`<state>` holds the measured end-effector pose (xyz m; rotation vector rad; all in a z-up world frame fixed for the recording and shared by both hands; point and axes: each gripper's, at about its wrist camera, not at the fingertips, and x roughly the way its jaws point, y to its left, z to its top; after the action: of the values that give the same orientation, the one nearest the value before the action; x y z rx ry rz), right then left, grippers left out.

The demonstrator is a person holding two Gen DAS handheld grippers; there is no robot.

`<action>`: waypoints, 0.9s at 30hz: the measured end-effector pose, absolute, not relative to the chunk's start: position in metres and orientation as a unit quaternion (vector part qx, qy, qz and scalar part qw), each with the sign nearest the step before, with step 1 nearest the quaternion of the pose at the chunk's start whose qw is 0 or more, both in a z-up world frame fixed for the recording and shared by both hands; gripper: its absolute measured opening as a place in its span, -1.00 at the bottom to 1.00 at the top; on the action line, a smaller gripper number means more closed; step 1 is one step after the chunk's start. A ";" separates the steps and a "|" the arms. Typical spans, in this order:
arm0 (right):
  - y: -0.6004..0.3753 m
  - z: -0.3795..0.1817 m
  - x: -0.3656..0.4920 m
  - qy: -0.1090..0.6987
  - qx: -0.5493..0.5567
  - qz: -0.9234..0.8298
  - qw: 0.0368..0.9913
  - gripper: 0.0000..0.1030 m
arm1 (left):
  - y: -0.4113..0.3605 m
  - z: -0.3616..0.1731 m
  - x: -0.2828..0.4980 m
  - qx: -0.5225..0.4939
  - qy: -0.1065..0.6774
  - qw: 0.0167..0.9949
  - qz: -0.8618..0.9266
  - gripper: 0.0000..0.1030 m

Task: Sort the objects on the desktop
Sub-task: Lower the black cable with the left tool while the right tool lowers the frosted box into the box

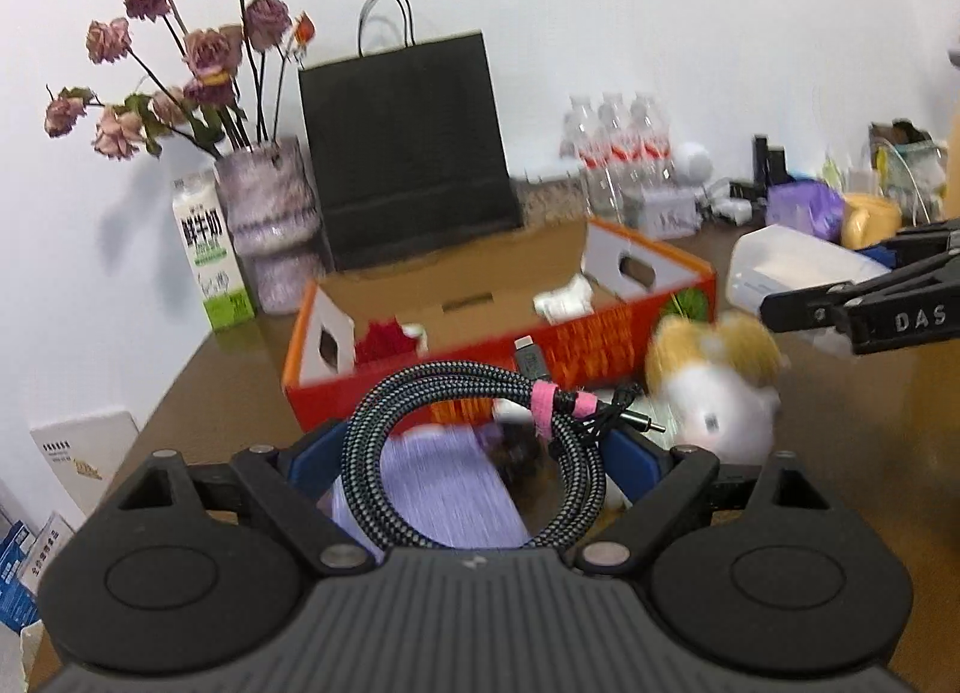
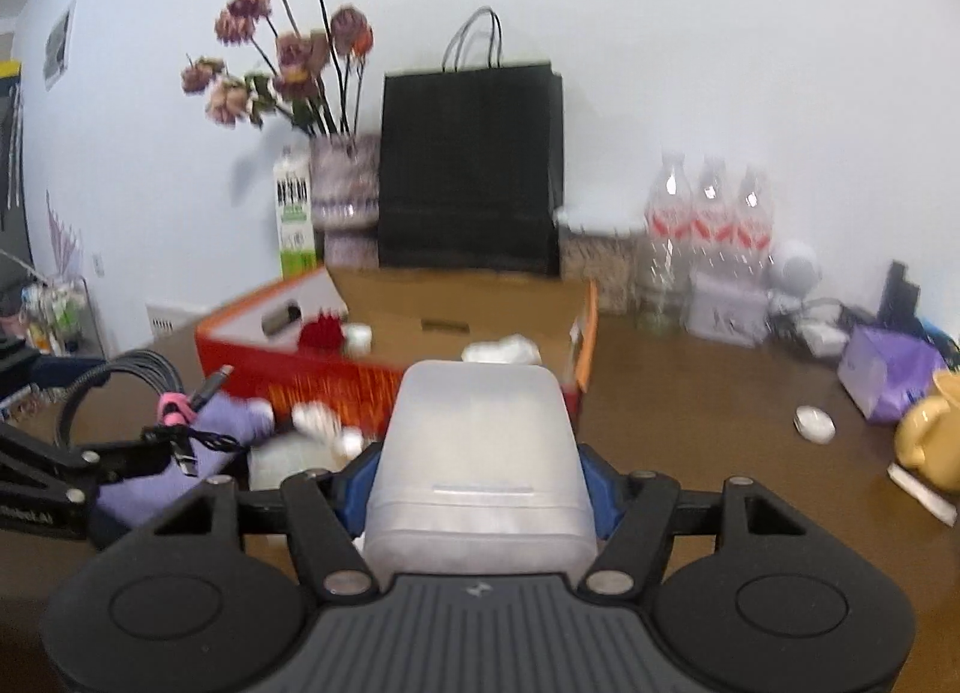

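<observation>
My left gripper (image 1: 474,453) is shut on a coiled braided cable (image 1: 420,393) tied with a pink strap (image 1: 543,402), held above the table in front of the orange cardboard box (image 1: 636,327). The cable also shows in the right wrist view (image 2: 120,375). My right gripper (image 2: 480,471) is shut on a translucent white plastic box (image 2: 480,441), held in front of the orange box (image 2: 336,381). In the left wrist view the plastic box (image 1: 792,267) and right gripper's arm (image 1: 870,303) are at the right. A plush toy (image 1: 720,387) lies by the orange box.
A black paper bag (image 1: 408,153), a vase of dried roses (image 1: 270,225) and a milk carton (image 1: 210,255) stand behind the orange box. Water bottles (image 2: 708,225), a purple pack (image 2: 888,369), a yellow mug (image 2: 930,435) and a white mouse (image 2: 813,423) are at the right. A purple cloth (image 1: 444,489) lies below the cable.
</observation>
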<state>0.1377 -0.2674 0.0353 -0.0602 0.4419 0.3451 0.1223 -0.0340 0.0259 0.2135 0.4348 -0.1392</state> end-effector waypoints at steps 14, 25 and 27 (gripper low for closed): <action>-0.218 0.065 0.247 0.212 -0.024 0.164 0.963 0.26 | -0.019 0.061 0.238 0.054 0.235 0.969 -0.057 0.76; -0.205 0.034 0.326 0.271 -0.030 0.147 0.951 0.26 | -0.016 0.029 0.312 0.050 0.301 0.951 -0.050 0.76; -0.204 0.027 0.335 0.282 -0.033 0.147 0.947 0.26 | -0.016 0.022 0.320 0.053 0.310 0.948 -0.048 0.76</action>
<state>0.3348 -0.2036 0.0267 -0.0665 0.5747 0.2988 0.3203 -0.0158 0.0222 0.1088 0.6304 -0.0968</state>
